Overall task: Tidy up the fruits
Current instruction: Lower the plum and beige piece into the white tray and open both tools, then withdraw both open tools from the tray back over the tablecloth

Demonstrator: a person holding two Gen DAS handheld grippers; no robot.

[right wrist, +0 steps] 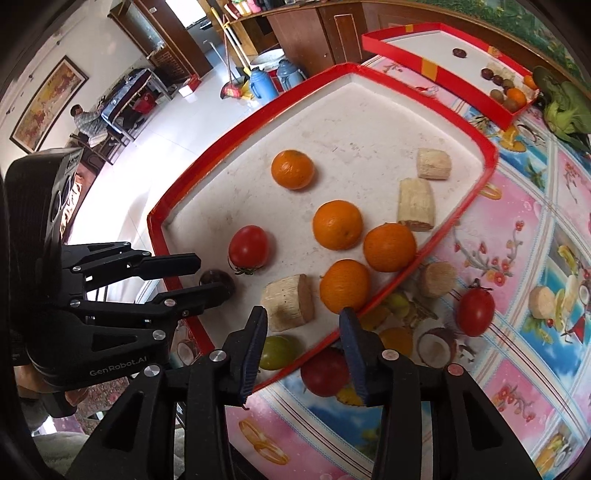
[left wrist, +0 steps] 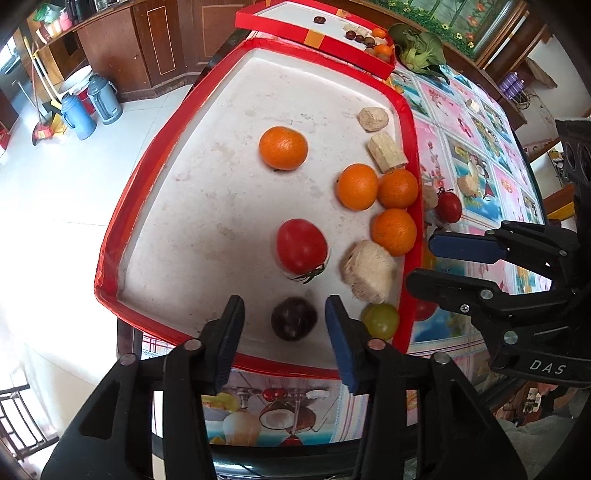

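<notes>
A red-rimmed white tray [left wrist: 122,206] [right wrist: 458,125] holds several oranges [left wrist: 283,147] [right wrist: 292,169], a red tomato [left wrist: 301,245] [right wrist: 248,246], a dark plum [left wrist: 294,318] [right wrist: 218,281], a green fruit [left wrist: 380,319] [right wrist: 277,352] and pale sugarcane chunks [left wrist: 367,271] [right wrist: 289,302]. My left gripper [left wrist: 284,325] [right wrist: 195,277] is open with the plum between its fingers, not gripped. My right gripper [right wrist: 303,343] [left wrist: 424,258] is open and empty over the tray's near edge. A red tomato [right wrist: 474,311] [left wrist: 448,206] and another red fruit [right wrist: 325,371] lie on the tablecloth outside the tray.
A second red tray [left wrist: 314,27] [right wrist: 436,55] with small fruits stands at the far end. Green leafy vegetables [left wrist: 417,48] [right wrist: 565,107] lie beside it. More cane chunks [right wrist: 437,278] [right wrist: 541,301] sit on the patterned tablecloth. The table edge drops to a white tiled floor on the left.
</notes>
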